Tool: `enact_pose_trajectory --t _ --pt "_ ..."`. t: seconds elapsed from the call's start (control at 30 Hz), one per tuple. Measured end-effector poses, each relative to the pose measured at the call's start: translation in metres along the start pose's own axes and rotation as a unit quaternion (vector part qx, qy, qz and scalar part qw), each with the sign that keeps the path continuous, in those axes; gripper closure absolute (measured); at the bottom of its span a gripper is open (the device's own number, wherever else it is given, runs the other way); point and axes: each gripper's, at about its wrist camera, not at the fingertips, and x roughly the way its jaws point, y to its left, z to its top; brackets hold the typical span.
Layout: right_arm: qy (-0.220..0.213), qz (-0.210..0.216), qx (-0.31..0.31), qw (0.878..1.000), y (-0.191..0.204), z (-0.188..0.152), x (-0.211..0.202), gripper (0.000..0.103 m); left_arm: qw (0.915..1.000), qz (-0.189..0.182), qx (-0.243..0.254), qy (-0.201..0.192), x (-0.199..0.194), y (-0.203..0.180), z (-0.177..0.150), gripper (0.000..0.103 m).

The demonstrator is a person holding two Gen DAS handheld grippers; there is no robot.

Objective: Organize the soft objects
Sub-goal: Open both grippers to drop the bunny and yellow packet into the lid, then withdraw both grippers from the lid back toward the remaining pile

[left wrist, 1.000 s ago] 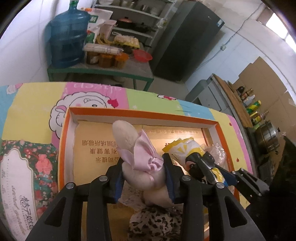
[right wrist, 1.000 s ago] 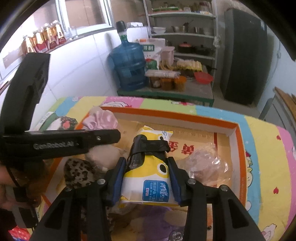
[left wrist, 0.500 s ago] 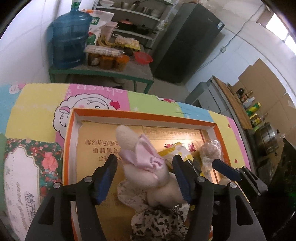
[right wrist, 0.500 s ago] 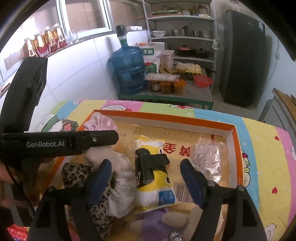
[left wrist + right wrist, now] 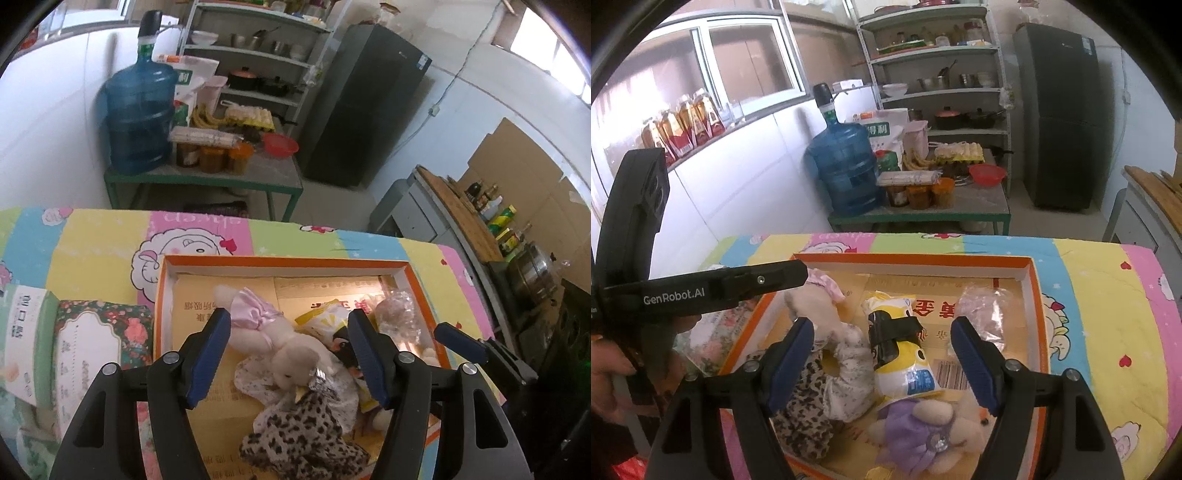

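Released since the earlier frame, both grippers' jaws stand apart and empty, the left gripper (image 5: 290, 356) still widening above the plush rabbit (image 5: 284, 354), the right gripper (image 5: 882, 363) above the yellow snack packet (image 5: 905, 354), both lying in the orange-rimmed box (image 5: 1039, 314).

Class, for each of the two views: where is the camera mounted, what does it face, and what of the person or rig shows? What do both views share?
Left wrist: on the left gripper, jaws opening, above the orange box; right gripper's tip visible.
Right wrist: on the right gripper, open over the box; left gripper and a hand visible.
Shared: box, pink-bow plush, yellow packet, water jug.
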Motion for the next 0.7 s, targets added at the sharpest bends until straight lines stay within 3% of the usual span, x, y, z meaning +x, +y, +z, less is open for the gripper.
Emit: enact_pose_trajectory --t 0.7 --pt "-0.044 -0.01 -0.01 0.999 0.012 -0.012 -0.06 0.027 0.9951 0.039 0.05 -0.075 -0.09 -0.019 -0.037 0.036"
